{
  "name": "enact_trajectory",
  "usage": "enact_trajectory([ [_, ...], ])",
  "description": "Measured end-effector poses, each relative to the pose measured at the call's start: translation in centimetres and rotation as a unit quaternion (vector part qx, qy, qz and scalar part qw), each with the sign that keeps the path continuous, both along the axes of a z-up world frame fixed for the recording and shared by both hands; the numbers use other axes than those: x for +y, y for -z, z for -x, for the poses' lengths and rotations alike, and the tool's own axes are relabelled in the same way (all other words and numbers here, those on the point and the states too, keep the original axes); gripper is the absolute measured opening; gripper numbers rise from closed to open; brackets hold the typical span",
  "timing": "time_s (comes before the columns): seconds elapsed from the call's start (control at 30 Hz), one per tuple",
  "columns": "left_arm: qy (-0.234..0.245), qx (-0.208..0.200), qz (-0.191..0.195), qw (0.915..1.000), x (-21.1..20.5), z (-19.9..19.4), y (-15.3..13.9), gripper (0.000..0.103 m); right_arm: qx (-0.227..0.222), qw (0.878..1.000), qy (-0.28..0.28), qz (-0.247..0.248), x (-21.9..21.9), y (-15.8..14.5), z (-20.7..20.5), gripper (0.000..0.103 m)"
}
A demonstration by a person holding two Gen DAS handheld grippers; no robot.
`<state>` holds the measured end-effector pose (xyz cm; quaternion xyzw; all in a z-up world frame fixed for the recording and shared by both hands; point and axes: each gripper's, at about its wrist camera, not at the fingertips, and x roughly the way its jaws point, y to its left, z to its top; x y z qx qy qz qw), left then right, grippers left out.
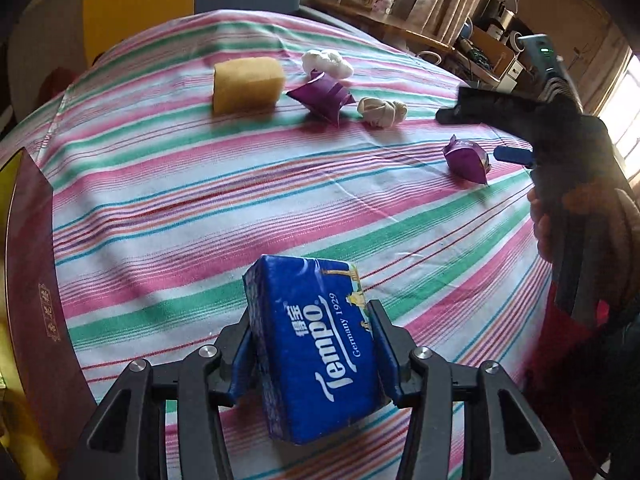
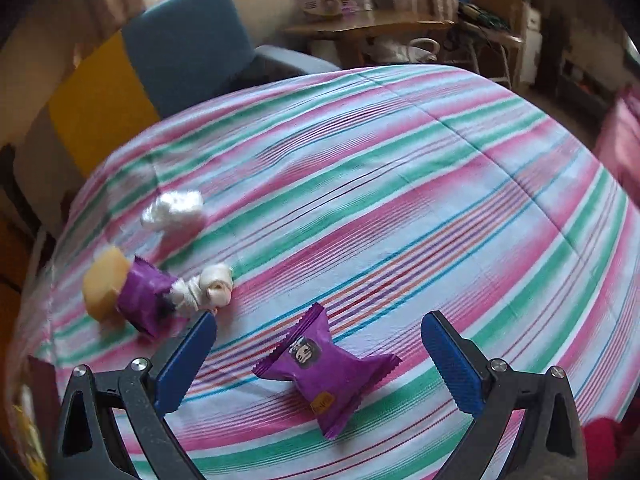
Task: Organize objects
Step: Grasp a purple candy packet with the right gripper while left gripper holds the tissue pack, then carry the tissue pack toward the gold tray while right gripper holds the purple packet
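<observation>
My left gripper (image 1: pixel 310 326) is shut on a blue Tempo tissue pack (image 1: pixel 316 344) and holds it above the striped tablecloth (image 1: pixel 200 208). My right gripper (image 2: pixel 320 330) is open, its blue pads on either side of a purple snack packet (image 2: pixel 326 376) that lies on the cloth just ahead. The same packet shows in the left wrist view (image 1: pixel 468 158), with the right gripper (image 1: pixel 520 128) beside it. Farther off lie a yellow sponge (image 1: pixel 246 84), a second purple packet (image 1: pixel 322 98), a knotted white cloth (image 1: pixel 382 111) and a crumpled white wad (image 1: pixel 326 62).
A dark red box (image 1: pixel 32 280) stands at the table's left edge. A blue and yellow chair (image 2: pixel 160 64) is behind the table. A wooden side table (image 2: pixel 368 28) with boxes and clutter stands at the back right.
</observation>
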<state>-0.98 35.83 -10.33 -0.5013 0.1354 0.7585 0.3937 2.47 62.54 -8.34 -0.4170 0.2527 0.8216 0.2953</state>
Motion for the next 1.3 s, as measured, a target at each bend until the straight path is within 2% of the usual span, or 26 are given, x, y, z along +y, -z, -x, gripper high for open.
enact_trajectory([
  [0.07, 0.001, 0.01, -0.003, 0.9999, -0.1, -0.1, 0.1, 0.052, -0.03, 0.999, -0.026, -0.024, -0.8, 0.5, 0.9, 0.103],
  [0.1, 0.001, 0.014, -0.004, 0.9999, -0.1, -0.1, 0.1, 0.053, -0.05, 0.997, -0.045, -0.033, -1.3, 0.8, 1.4, 0.092],
  [0.13, 0.001, 0.019, -0.006, 0.9998, -0.2, -0.2, 0.1, 0.053, -0.068, 0.995, -0.062, -0.038, -1.8, 1.2, 1.8, 0.052],
  [0.2, -0.001, 0.029, -0.009, 0.9995, -0.2, -0.3, 0.2, 0.053, -0.1, 0.991, -0.083, -0.026, -2.4, 2.2, 2.2, 0.049],
  [0.27, -0.003, 0.038, -0.011, 0.9992, -0.2, -0.5, 0.3, 0.053, -0.108, 0.989, -0.09, -0.034, -2.9, 2.3, 2.3, 0.049],
  [0.4, -0.005, 0.05, -0.021, 0.9985, -0.3, -0.8, 0.5, 0.054, -0.097, 0.992, -0.074, -0.007, -2.1, 2.3, 1.9, 0.05],
  [0.57, -0.007, 0.053, -0.033, 0.998, -0.7, -0.9, 0.5, 0.054, -0.089, 0.994, -0.071, 0.0, -2.2, 2.5, 1.7, 0.056],
  [0.63, -0.007, 0.052, -0.036, 0.998, -0.9, -0.9, 0.5, 0.054, -0.08, 0.994, -0.071, 0.005, -2.2, 2.6, 1.5, 0.062],
  [0.93, -0.017, 0.051, -0.04, 0.9978, -0.9, -0.9, 0.5, 0.054, -0.1, 0.991, -0.087, -0.016, -2.9, 2.5, 1.5, 0.066],
  [1.07, -0.018, 0.054, -0.04, 0.9976, -1.0, -1.0, 0.4, 0.053, -0.11, 0.99, -0.086, -0.02, -3.1, 2.2, 1.4, 0.06],
  [1.1, -0.019, 0.054, -0.04, 0.9976, -1.0, -1.0, 0.4, 0.053, -0.11, 0.99, -0.087, -0.023, -3.1, 2.2, 1.9, 0.048],
  [1.2, -0.018, 0.057, -0.039, 0.9975, -1.0, -1.1, 0.4, 0.051, -0.115, 0.989, -0.092, -0.033, -3.3, 2.3, 2.4, 0.048],
  [1.3, -0.02, 0.056, -0.04, 0.9974, -1.2, -1.0, 0.3, 0.05, -0.109, 0.99, -0.088, -0.017, -2.9, 2.5, 2.2, 0.049],
])
